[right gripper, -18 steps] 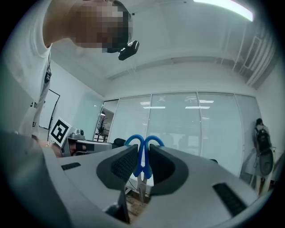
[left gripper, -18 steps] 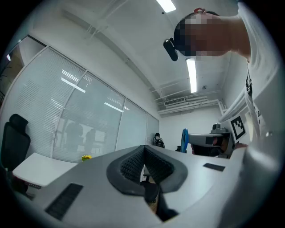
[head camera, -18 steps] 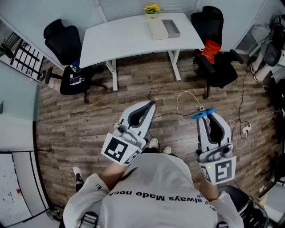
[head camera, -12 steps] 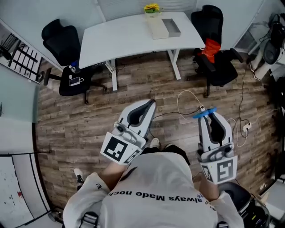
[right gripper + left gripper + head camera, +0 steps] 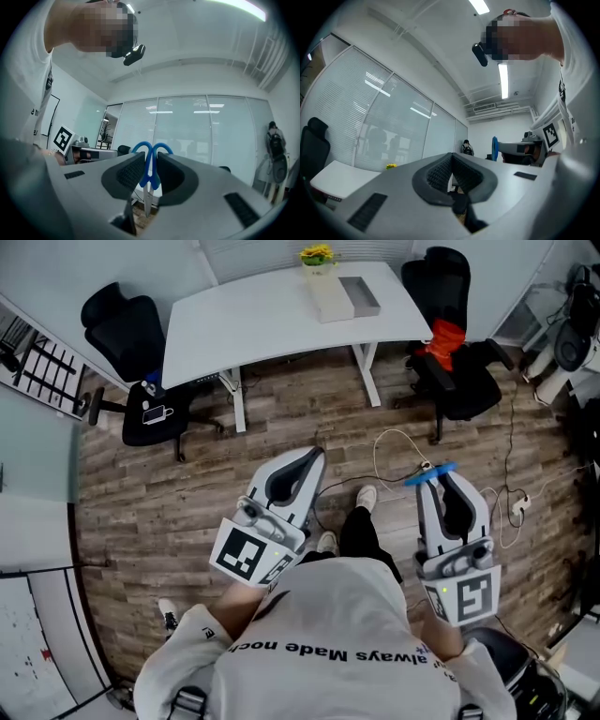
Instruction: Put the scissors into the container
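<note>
Blue-handled scissors (image 5: 150,157) are clamped between the pads of my right gripper (image 5: 150,174), handles up and blades pointing down. From the head view the handles (image 5: 429,472) stick out at that gripper's tip (image 5: 433,480), above the wood floor. My left gripper (image 5: 312,460) is shut with nothing in it, held at about the same height to the left. Its jaws (image 5: 451,174) meet in the left gripper view, where the scissors (image 5: 494,148) show at the right. An open grey box (image 5: 360,296) lies on the white desk (image 5: 253,320) far ahead, beside a beige box (image 5: 329,300).
Black office chairs stand at the desk's left (image 5: 141,343) and right (image 5: 459,362). A white cable (image 5: 398,451) and a power strip (image 5: 518,509) lie on the floor ahead. A yellow flower pot (image 5: 319,257) sits at the desk's back edge. My foot (image 5: 366,498) is stepping forward.
The person has stepped forward: a leg and shoe now show between the grippers, and the desk has shifted slightly in view. Both grippers stay shut, the right still on the scissors.
</note>
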